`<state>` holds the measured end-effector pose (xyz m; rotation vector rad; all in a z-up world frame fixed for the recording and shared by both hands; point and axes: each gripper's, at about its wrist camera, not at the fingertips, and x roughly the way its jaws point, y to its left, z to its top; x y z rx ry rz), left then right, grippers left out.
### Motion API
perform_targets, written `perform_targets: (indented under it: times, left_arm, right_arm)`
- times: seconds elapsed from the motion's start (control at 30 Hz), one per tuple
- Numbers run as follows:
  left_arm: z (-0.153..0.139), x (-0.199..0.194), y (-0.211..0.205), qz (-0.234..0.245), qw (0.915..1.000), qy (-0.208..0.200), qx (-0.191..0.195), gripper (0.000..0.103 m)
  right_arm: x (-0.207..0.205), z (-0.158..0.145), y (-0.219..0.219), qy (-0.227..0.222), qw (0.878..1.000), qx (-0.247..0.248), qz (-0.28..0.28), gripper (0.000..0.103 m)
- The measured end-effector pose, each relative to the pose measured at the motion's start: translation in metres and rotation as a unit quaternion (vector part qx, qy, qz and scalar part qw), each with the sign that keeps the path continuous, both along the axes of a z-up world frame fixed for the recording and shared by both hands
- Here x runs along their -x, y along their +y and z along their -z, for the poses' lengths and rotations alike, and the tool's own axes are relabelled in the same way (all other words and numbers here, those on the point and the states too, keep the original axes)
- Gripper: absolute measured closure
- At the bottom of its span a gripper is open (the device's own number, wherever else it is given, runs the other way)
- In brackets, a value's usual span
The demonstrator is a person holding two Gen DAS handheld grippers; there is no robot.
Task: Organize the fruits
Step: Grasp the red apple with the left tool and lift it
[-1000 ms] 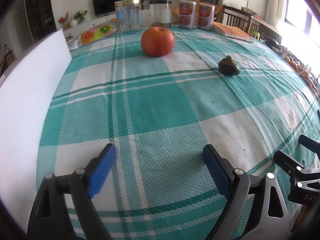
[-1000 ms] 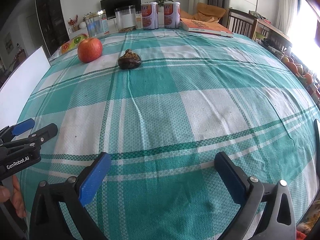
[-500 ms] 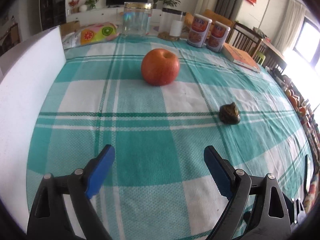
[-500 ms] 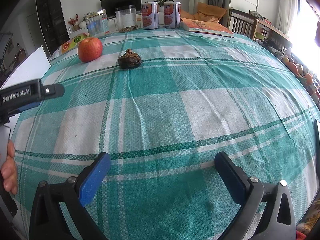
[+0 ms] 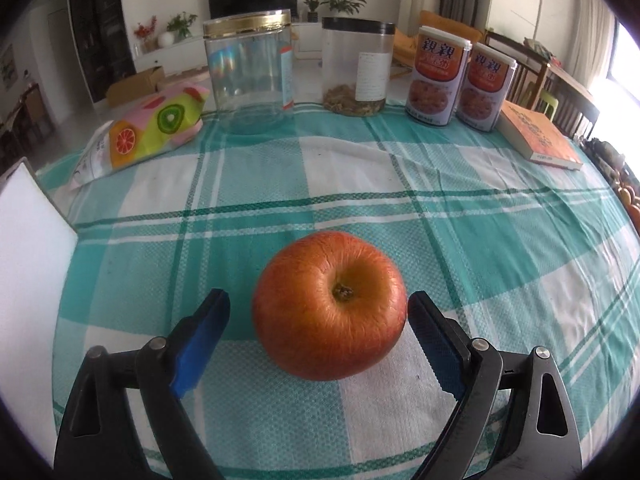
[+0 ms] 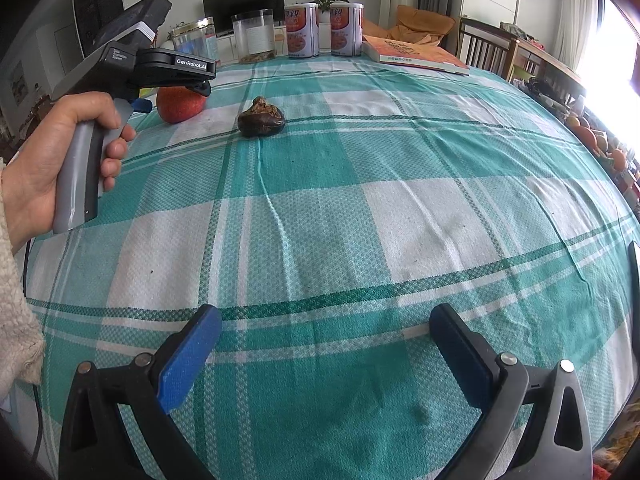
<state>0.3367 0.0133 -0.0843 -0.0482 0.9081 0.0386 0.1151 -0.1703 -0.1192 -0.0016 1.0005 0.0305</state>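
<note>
Now the left gripper (image 5: 318, 316) stands wide around the apple (image 5: 330, 306), its blue pads (image 5: 200, 330) on either side: the right pad looks to be just at the skin, the left one apart. So the step in hand, as I judge it, is the grasp of this fruit, which sits on the checked desk (image 5: 500, 240) towards the far left. Next the jaws must close evenly on its widest part, then lift. The right gripper (image 6: 326, 354) waits wide and empty over the near cloth, with the dark shrivelled fruit (image 6: 261, 117) far off
</note>
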Motion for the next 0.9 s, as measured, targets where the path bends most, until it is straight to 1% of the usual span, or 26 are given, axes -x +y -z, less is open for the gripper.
perform_targets:
  times: [0.1, 0.13, 0.17, 0.23, 0.4, 0.53, 0.63, 0.7, 0.8, 0.9]
  left_arm:
    - [0.007, -0.006, 0.001, 0.005, 1.0, 0.006, 0.002, 0.014]
    - [0.007, -0.006, 0.002, 0.01, 0.9999, 0.003, 0.004, 0.029]
    - [0.006, -0.004, 0.002, 0.019, 0.9997, -0.003, 0.012, 0.031]
    - [0.005, 0.001, 0.002, 0.011, 0.9999, -0.007, -0.004, 0.032]
    - [-0.001, 0.032, 0.013, 0.0, 1.0, -0.004, -0.004, 0.032]
    - [-0.018, 0.078, 0.022, -0.003, 0.9999, -0.009, 0.006, 0.032]
    - [-0.026, 0.121, 0.029, -0.013, 0.9993, -0.011, 0.033, 0.032]
    - [-0.027, 0.149, 0.031, -0.011, 0.9991, -0.01, 0.041, 0.032]
    - [-0.024, 0.183, 0.029, 0.0, 0.9993, -0.003, 0.038, 0.032]
    - [-0.016, 0.204, 0.026, 0.011, 0.9997, 0.001, 0.02, 0.032]
  right_arm:
    - [0.0, 0.0, 0.0, 0.0, 1.0, 0.0, 0.0, 0.0]
    - [0.0, 0.0, 0.0, 0.0, 1.0, 0.0, 0.0, 0.0]
    - [0.0, 0.0, 0.0, 0.0, 1.0, 0.0, 0.0, 0.0]
    - [0.0, 0.0, 0.0, 0.0, 1.0, 0.0, 0.0, 0.0]
    - [-0.001, 0.0, 0.001, 0.001, 1.0, 0.001, 0.0, 0.0]
    - [-0.001, 0.0, 0.001, 0.001, 1.0, 0.001, 0.0, 0.0]
    - [-0.001, 0.0, 0.001, 0.001, 1.0, 0.001, 0.0, 0.0]
    - [-0.001, 0.0, 0.001, 0.0, 1.0, 0.0, -0.001, 0.0]
    - [-0.001, 0.0, 0.001, 0.0, 1.0, -0.001, -0.002, 0.0]
    - [-0.001, 0.0, 0.001, 0.0, 1.0, 0.0, -0.002, 0.0]
